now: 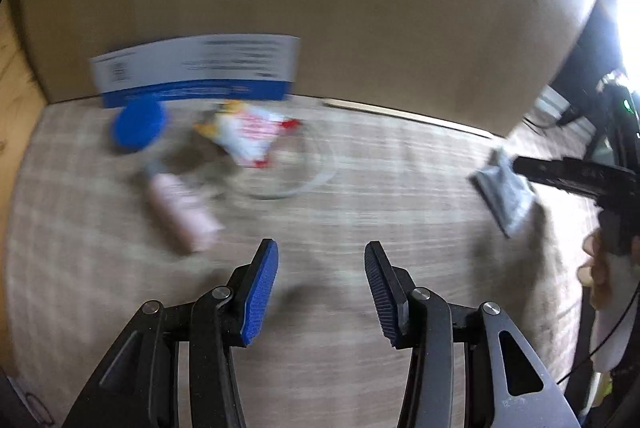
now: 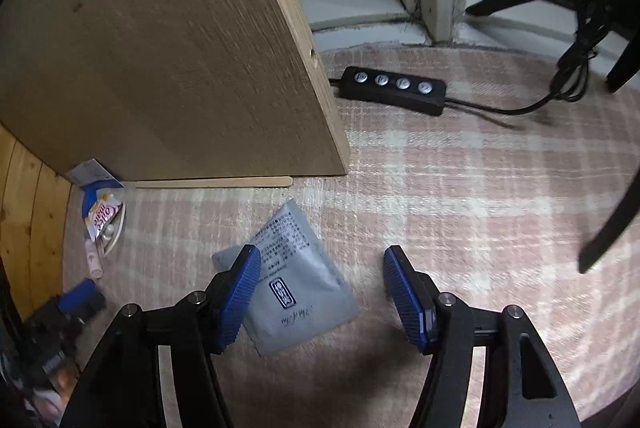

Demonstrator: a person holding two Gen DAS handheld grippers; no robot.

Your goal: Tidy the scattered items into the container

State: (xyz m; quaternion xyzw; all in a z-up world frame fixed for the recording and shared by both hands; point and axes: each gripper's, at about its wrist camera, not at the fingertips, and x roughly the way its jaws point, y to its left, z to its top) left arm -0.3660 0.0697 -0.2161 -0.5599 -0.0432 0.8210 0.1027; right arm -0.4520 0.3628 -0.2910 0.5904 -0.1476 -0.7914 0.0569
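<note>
On the far left, the blue cap (image 1: 138,125) and the pink tube (image 1: 182,214) lie on the checked cloth (image 1: 360,211) just beside the clear glass bowl (image 1: 316,171), which already holds a red-and-white snack packet (image 1: 250,135). Your left gripper (image 1: 321,292) hangs empty over bare cloth with its jaws spread wide, and the view is smeared — reach for the tube now and you may knock it under the bowl's rim or tip the bowl. Further right, the grey sachet (image 2: 298,280) lies flat beneath your right gripper (image 2: 322,292), also spread wide and holding nothing. The sachet is thin and limp, so the pads (image 2: 240,292) could pinch cloth with it — or slide off. The black power strip (image 2: 394,89) sits well apart.
</note>
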